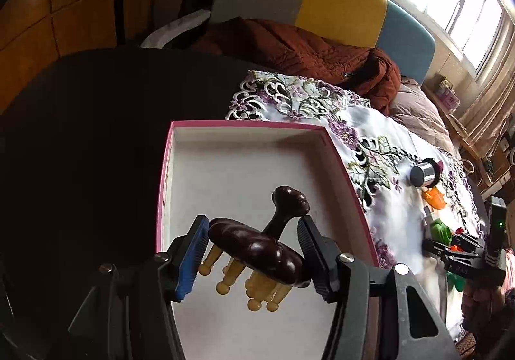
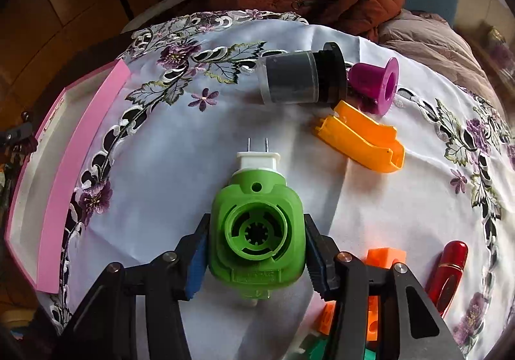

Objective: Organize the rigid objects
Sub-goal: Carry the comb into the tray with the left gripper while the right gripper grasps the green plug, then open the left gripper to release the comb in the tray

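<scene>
My left gripper (image 1: pixel 252 258) is shut on a dark wooden massager (image 1: pixel 257 247) with pale wooden prongs, held over the white inside of the pink-rimmed box (image 1: pixel 225 125). My right gripper (image 2: pixel 256 252) is shut on a green plug-in device (image 2: pixel 256 231) with a white two-pin plug, just above the embroidered cloth (image 2: pixel 167 147). The pink box also shows at the left edge of the right wrist view (image 2: pixel 80 147). The right gripper appears at the right of the left wrist view (image 1: pixel 450 247).
On the cloth lie a grey-and-black cylinder (image 2: pixel 299 76), a purple flanged piece (image 2: pixel 379 84), an orange plastic shell (image 2: pixel 363 137), a red lipstick-like tube (image 2: pixel 449 270) and orange blocks (image 2: pixel 384 257). A rust-brown jacket (image 1: pixel 305 47) lies behind. The dark tabletop (image 1: pixel 96 121) lies left of the box.
</scene>
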`<state>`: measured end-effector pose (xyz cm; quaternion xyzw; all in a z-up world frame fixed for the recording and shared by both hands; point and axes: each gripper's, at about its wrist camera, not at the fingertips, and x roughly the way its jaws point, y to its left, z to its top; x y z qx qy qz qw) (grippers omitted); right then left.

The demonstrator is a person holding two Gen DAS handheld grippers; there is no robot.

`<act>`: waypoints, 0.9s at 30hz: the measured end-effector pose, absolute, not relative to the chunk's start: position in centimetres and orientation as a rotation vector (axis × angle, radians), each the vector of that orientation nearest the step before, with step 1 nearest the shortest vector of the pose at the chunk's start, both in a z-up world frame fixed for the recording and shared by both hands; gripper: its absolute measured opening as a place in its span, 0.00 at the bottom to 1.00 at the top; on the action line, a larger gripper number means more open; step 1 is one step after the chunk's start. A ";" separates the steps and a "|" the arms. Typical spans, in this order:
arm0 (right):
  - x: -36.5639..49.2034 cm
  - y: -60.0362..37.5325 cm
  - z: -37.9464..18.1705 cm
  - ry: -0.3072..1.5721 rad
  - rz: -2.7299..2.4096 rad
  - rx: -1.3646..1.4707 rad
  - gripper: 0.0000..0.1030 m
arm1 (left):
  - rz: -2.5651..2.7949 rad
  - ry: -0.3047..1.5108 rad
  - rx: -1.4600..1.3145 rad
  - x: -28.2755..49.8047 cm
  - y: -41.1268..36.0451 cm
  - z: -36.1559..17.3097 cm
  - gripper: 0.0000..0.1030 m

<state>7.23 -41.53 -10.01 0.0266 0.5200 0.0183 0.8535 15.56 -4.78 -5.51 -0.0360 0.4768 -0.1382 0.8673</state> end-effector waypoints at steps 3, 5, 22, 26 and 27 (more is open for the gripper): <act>7.3 -41.5 -10.0 1.088 0.037 0.046 0.51 | -0.257 0.998 -0.036 17.9 -4.9 -6.3 0.56; 7.3 -41.4 -10.1 1.083 0.037 0.037 0.51 | -0.237 1.003 -0.022 19.2 -4.9 -6.9 0.56; 7.4 -41.5 -10.1 1.080 0.029 0.051 0.52 | -0.168 0.942 -0.022 15.6 -3.4 -4.6 0.77; 7.4 -41.4 -10.1 1.074 0.024 0.051 0.52 | -0.163 0.904 -0.002 12.0 -3.7 -3.3 0.76; 7.4 -41.4 -10.0 1.072 0.023 0.052 0.54 | -0.162 0.895 -0.002 11.1 -3.8 -3.1 0.76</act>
